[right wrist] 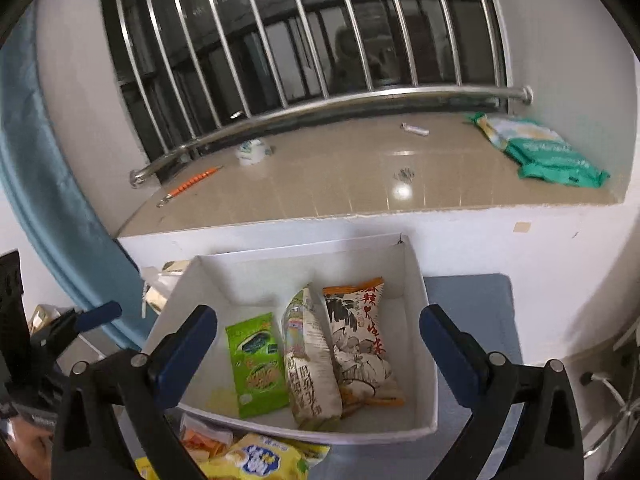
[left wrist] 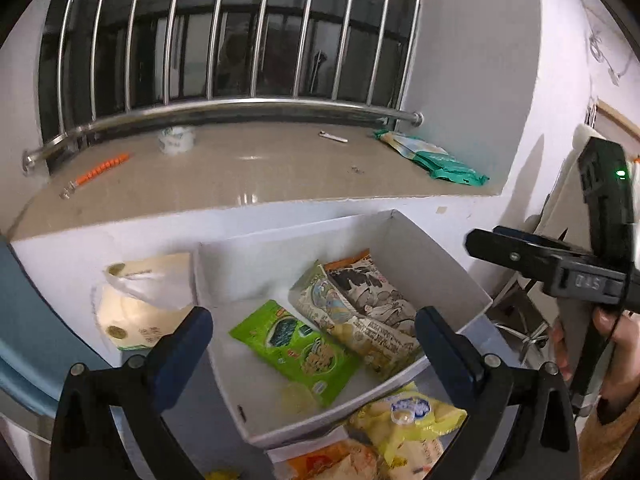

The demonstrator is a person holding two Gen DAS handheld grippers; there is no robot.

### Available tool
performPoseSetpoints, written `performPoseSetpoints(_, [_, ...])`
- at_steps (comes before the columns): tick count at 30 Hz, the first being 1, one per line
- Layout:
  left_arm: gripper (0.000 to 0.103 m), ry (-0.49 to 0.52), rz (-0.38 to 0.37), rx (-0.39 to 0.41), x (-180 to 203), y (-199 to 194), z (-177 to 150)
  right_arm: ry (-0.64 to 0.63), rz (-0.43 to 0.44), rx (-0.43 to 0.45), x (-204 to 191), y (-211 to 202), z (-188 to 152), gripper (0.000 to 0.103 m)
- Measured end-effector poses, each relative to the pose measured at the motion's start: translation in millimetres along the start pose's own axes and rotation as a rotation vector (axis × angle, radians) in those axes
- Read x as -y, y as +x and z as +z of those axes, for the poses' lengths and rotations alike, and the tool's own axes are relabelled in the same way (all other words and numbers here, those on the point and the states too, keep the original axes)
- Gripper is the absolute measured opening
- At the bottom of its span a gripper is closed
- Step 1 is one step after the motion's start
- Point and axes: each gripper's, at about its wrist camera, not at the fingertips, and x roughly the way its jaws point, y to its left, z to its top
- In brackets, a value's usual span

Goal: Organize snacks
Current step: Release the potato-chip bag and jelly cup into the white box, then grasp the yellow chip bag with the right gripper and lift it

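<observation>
Left gripper [left wrist: 314, 344]: jaws spread wide, nothing between them, held above the near left part of the white box [left wrist: 440, 264]. Right gripper [right wrist: 318, 344]: jaws likewise spread wide and holding nothing, held over the box's near edge.

The box stands on a grey surface [right wrist: 476, 320] against the white wall below a window ledge [left wrist: 248, 176]. It holds 3 snack packets lying side by side: a green packet [left wrist: 298, 350] on the left, a pale printed packet [left wrist: 352, 320] in the middle, and an orange-edged packet with black ink drawing [left wrist: 372, 284] on the right. The middle and right packets touch and partly overlap.

Outside the box, just in front of its near wall, lie a yellow packet [left wrist: 408, 420] and an orange packet [left wrist: 332, 460], touching each other. A pack of tissues [left wrist: 136, 304] stands just left of the box.

On the ledge: a green and white pouch [left wrist: 436, 158] at the right end, a row of orange beads [left wrist: 102, 170] at the left, and a small white cup [left wrist: 176, 140] near the window bars [left wrist: 240, 32].
</observation>
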Motion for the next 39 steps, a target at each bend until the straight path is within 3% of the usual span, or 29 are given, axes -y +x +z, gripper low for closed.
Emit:
performPoseSetpoints(6, [0.103, 0.049, -0.017, 0.056, 10.4, -46.6, -17.4, -0.069, 0.053, 0.052, -21.2, -43.3, -25.5, 0.103])
performPoseSetpoints(17, [0.103, 0.097, -0.076, 0.153, 30.6, -139.5, -80.3, -0.131, 0.106, 0.133, -52.6, -120.9, -98.9, 0.103])
performPoseSetpoints(22, [0.103, 0.111, -0.042, 0.167, 40.2, -168.8, -109.5, -0.163, 0.087, 0.143, -64.0, -144.0, -142.8, 0.103])
performPoseSetpoints(31, [0.103, 0.061, -0.041, 0.162, 42.6, -198.2, -164.0, -0.166, 0.057, 0.072, -78.6, -140.7, -205.3, 0.103])
performPoseSetpoints(39, [0.103, 0.028, -0.042, 0.136, 34.5, -194.7, -182.0, -0.091, 0.073, 0.022, -76.1, -110.8, -202.3, 0.103])
